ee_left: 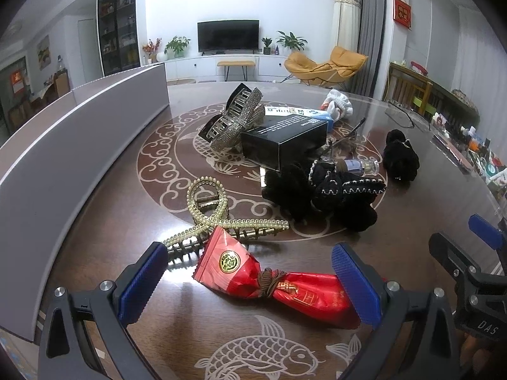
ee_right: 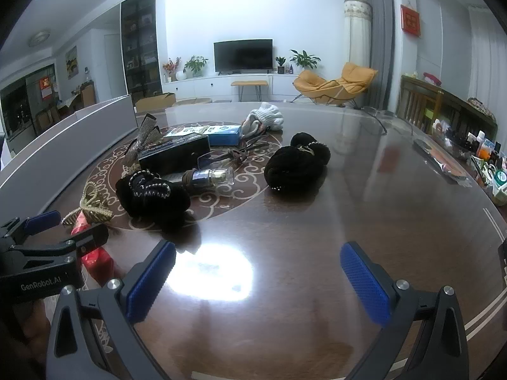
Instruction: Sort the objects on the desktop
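My left gripper (ee_left: pixel 250 281) stands wide open over a red foil packet (ee_left: pixel 279 281) tied in the middle with brown cord; the packet lies between the blue pads, which do not press on it. Just beyond lies a gold pearl hair claw (ee_left: pixel 215 215). Further off are black scrunchies (ee_left: pixel 320 196), a black box (ee_left: pixel 285 142), a rhinestone hair claw (ee_left: pixel 237 120) and a small perfume bottle (ee_left: pixel 364 166). My right gripper (ee_right: pixel 258 281) is open over bare table, nothing between its fingers. A black scrunchie (ee_right: pixel 294 164) lies ahead of it, and the bottle (ee_right: pixel 212 175) sits to its left.
A grey panel (ee_left: pixel 79 145) walls the table's left side. A blue-white carton (ee_right: pixel 218 133) and white gloves (ee_right: pixel 266 120) lie at the back. Glasses (ee_left: pixel 399 117) rest far right. Bottles and clutter (ee_right: pixel 481 155) line the right edge. The dark table (ee_right: pixel 348 209) bears a glare patch.
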Demonstrator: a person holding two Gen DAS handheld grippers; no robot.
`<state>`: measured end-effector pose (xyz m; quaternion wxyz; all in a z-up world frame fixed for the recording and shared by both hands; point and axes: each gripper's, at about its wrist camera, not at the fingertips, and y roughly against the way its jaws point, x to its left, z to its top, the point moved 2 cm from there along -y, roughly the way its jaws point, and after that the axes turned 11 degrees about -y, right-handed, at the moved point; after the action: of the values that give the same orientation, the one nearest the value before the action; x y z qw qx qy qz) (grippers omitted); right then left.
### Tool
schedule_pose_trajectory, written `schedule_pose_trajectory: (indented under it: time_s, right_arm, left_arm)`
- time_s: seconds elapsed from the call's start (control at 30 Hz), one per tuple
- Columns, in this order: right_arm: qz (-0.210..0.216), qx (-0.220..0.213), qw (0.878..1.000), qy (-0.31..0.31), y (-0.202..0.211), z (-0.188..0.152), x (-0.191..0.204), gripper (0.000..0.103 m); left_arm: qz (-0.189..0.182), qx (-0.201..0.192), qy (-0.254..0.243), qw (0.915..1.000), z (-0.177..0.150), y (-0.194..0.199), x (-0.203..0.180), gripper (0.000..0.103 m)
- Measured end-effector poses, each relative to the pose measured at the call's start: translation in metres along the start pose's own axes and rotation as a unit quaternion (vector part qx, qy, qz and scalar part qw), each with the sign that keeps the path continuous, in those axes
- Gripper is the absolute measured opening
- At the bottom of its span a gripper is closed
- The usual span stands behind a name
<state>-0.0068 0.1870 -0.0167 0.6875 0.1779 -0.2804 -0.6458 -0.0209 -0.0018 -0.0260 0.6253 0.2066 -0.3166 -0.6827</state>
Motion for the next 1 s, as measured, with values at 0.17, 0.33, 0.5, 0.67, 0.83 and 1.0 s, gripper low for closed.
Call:
schedule_pose_trajectory:
  time_s: [0.17, 0.33, 0.5, 0.67, 0.83, 1.0]
  right_arm:
    - [0.001, 0.002, 1.000, 0.003, 0.0001, 0.0001, 0.0008, 0.103]
    - [0.002, 0.003, 1.000, 0.004, -0.0006, -0.0007, 0.0017, 0.103]
    - [0.003, 0.003, 1.000, 0.005, -0.0006, -0.0008, 0.0018, 0.103]
    - [0.005, 0.003, 1.000, 0.005, -0.0003, -0.0017, 0.0038, 0.103]
    - [0.005, 0.004, 1.000, 0.005, -0.0004, -0.0020, 0.0042, 0.103]
    - [0.006, 0.004, 1.000, 0.005, -0.0008, -0.0019, 0.0045, 0.103]
  left_arm:
    - [0.002, 0.000, -0.002, 1.0000, -0.0002, 0.0003, 0.0000, 0.103]
    - [0.004, 0.002, -0.001, 1.0000, 0.0005, 0.0002, 0.0003, 0.103]
    - [0.003, 0.004, 0.003, 1.0000, 0.0002, -0.0006, 0.0006, 0.103]
    - [0.002, 0.005, 0.005, 1.0000, 0.0000, -0.0012, 0.0011, 0.103]
    - [0.003, 0.005, 0.005, 1.0000, 0.0000, -0.0013, 0.0013, 0.103]
    - [0.004, 0.005, 0.004, 1.0000, 0.0002, -0.0015, 0.0014, 0.103]
